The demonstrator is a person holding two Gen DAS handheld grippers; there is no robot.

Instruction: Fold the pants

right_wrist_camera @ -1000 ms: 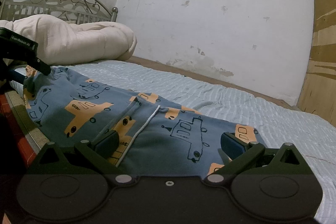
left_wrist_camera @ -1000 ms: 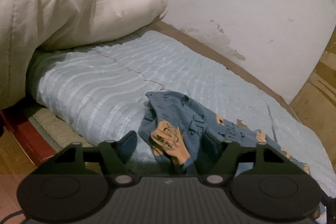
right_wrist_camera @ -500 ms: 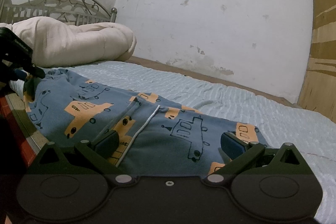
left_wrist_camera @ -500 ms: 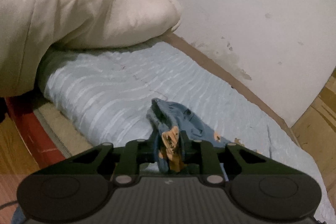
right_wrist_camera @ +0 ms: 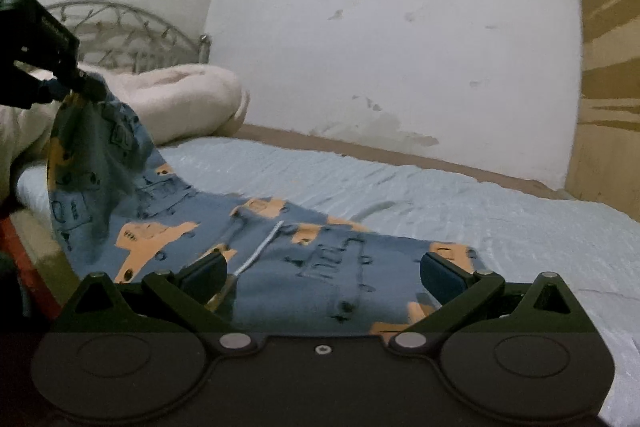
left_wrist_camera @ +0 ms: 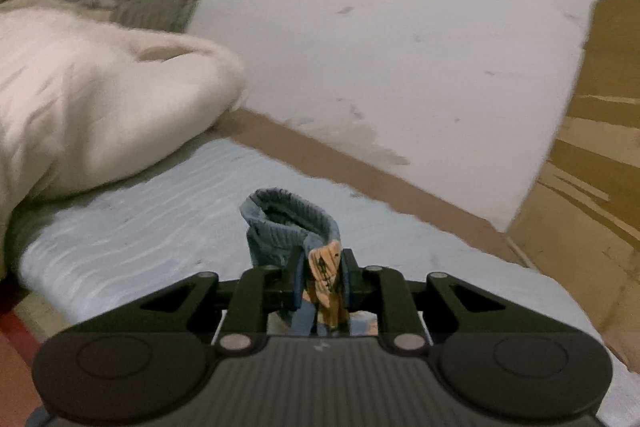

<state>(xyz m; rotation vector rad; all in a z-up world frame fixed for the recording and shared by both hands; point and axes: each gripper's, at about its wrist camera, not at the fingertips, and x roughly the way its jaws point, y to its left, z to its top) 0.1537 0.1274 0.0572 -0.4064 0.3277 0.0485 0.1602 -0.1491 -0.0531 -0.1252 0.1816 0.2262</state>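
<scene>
Left gripper (left_wrist_camera: 323,275) pinches the pants (right_wrist_camera: 248,239) cuff, raised above the bed (right_wrist_camera: 460,195); right gripper (right_wrist_camera: 322,273) spread over the waistband.

Looked like a plain home bedroom: a bed (right_wrist_camera: 440,195) with a pale blue sheet, a curly metal headboard (right_wrist_camera: 132,39), a bunched cream duvet (left_wrist_camera: 92,107) and scuffed white walls (right_wrist_camera: 380,27).

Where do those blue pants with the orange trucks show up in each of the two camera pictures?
Left wrist view: a bunched end of the pants, bottom centre, pinched in the left hand-held gripper.
Right wrist view: pants spread across the lower middle, their left end lifted.
Shared landmark: the cream duvet at the metal headboard.
</scene>
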